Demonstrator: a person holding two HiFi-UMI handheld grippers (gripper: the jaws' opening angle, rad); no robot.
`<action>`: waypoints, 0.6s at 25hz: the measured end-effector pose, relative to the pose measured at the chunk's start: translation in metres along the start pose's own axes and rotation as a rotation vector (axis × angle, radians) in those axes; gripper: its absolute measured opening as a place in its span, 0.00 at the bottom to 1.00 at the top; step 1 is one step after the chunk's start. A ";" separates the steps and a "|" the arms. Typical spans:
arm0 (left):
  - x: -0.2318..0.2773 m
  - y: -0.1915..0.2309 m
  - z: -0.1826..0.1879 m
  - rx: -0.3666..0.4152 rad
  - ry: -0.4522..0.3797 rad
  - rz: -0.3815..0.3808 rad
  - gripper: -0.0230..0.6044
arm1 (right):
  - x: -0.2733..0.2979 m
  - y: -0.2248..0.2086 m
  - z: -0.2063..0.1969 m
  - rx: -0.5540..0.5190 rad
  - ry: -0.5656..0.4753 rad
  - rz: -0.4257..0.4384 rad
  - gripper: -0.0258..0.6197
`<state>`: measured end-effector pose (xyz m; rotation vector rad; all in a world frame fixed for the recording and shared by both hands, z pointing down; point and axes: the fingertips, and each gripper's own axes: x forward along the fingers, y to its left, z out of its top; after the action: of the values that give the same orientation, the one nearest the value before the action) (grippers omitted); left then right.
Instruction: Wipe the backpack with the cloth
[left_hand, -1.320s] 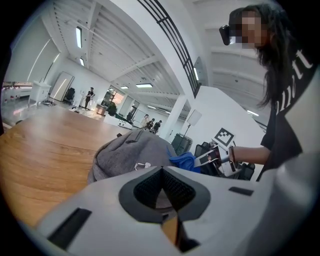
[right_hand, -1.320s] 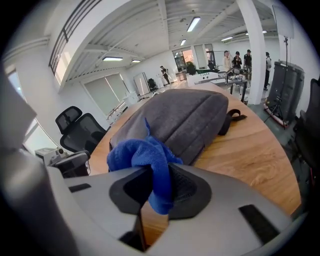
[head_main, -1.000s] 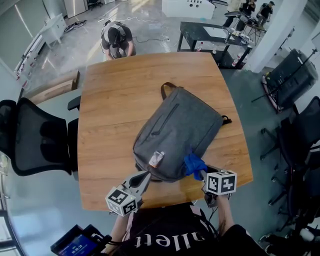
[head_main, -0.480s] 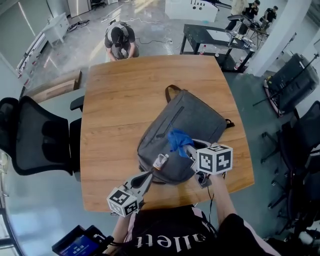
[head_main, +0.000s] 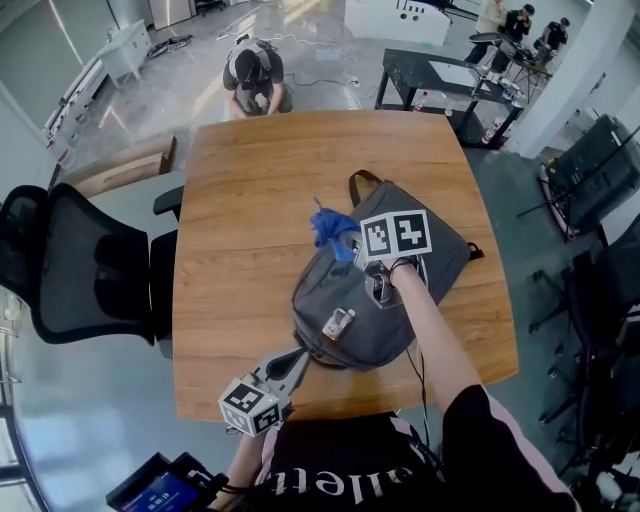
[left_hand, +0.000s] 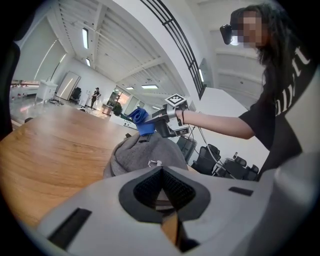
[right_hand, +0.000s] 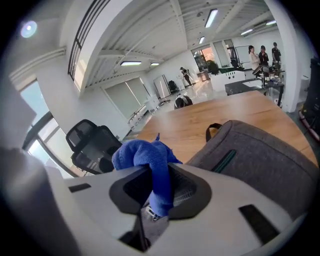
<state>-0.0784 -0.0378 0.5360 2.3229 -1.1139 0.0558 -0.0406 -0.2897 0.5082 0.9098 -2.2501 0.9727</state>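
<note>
Wooden counter (head_main: 240, 200), open workshop floor beyond. Right claw (head_main: 347, 245): pinched on the blue cloth (head_main: 328, 228), which bunches out past the jaws at the 11 o'clock edge of the grey backpack (head_main: 345, 290), apparently mid-stroke. Left claw (head_main: 298, 358): pressed together, nothing between the jaws, tip at the backpack's 7 o'clock corner, probably to steady it. Backpack lies flat toward the counter's 4 o'clock, handle pointing to 12 o'clock.

Bright, even light; ceiling strip lights (right_hand: 212, 17) on, glare on far floor (head_main: 200, 70). Faint soft shadows on table (head_main: 230, 300). Head view bowed. Gripper views fisheye, corners dark, edges smeared; cloth (right_hand: 150, 160) sharp.
</note>
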 end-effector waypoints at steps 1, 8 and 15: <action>-0.002 0.002 -0.001 -0.001 0.000 0.006 0.03 | 0.002 -0.007 -0.003 -0.011 0.020 -0.030 0.16; -0.002 0.009 0.003 0.002 -0.005 0.017 0.03 | -0.025 -0.029 -0.018 -0.010 -0.004 -0.045 0.16; 0.009 0.000 0.003 0.015 0.007 -0.010 0.03 | -0.078 -0.051 -0.047 0.035 -0.067 -0.056 0.16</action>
<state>-0.0734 -0.0456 0.5363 2.3401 -1.1020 0.0685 0.0559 -0.2508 0.5054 1.0298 -2.2567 0.9721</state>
